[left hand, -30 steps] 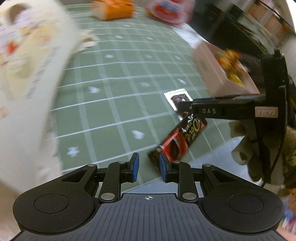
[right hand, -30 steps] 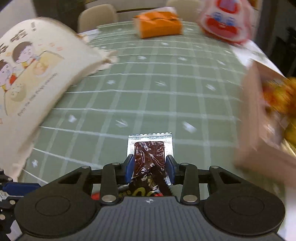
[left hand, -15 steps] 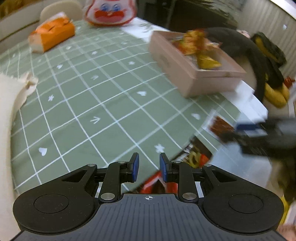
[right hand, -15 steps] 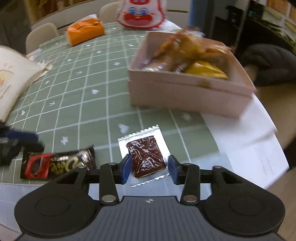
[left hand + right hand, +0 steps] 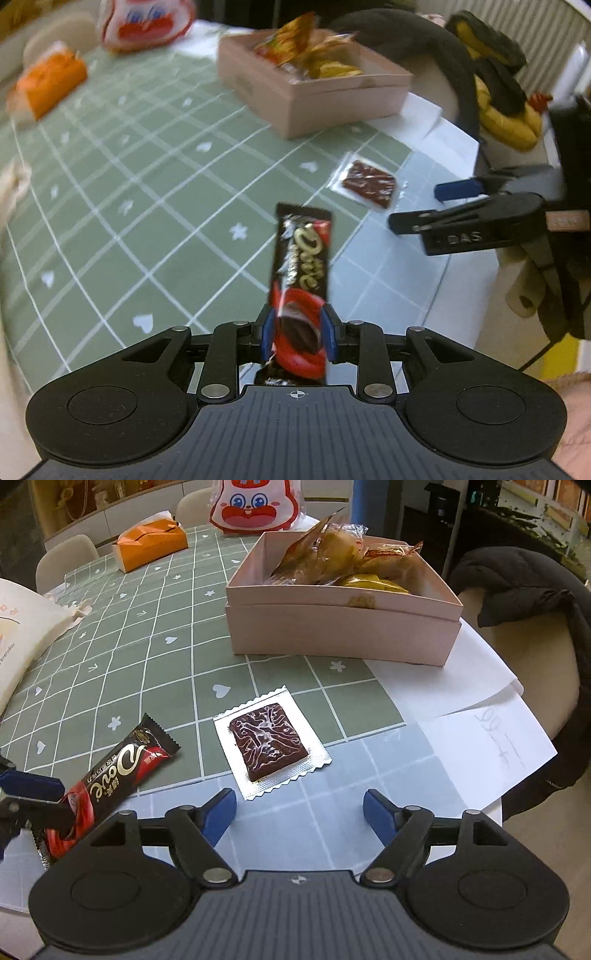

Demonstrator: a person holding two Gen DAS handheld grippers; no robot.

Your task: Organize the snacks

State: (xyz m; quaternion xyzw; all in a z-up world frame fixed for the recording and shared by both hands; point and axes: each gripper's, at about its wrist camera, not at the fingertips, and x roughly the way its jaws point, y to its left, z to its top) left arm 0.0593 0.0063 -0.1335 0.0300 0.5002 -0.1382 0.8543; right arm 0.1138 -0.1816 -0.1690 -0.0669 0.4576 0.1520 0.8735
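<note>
My left gripper [image 5: 297, 334] is shut on one end of a black and red Dove chocolate bar [image 5: 302, 273], which sticks out forward above the table; it also shows in the right wrist view [image 5: 110, 779]. My right gripper [image 5: 299, 810] is open and empty, just behind a brown snack in a clear and silver wrapper [image 5: 269, 742] lying flat on the tablecloth; the snack also shows in the left wrist view [image 5: 367, 182]. A pink box [image 5: 343, 627] holding several wrapped snacks stands further back; it also shows in the left wrist view [image 5: 295, 99].
An orange tissue pack [image 5: 149, 548] and a red and white rabbit bag [image 5: 255, 507] sit at the far side of the green checked tablecloth [image 5: 155, 646]. A cream tote bag [image 5: 22, 635] lies at left. White papers [image 5: 480, 738] lie at the right edge, beside a chair with a dark jacket [image 5: 535, 602].
My left gripper has closed on the Dove bar and lifted it off the table. My right gripper has opened, released the brown wrapped snack and drawn back from it.
</note>
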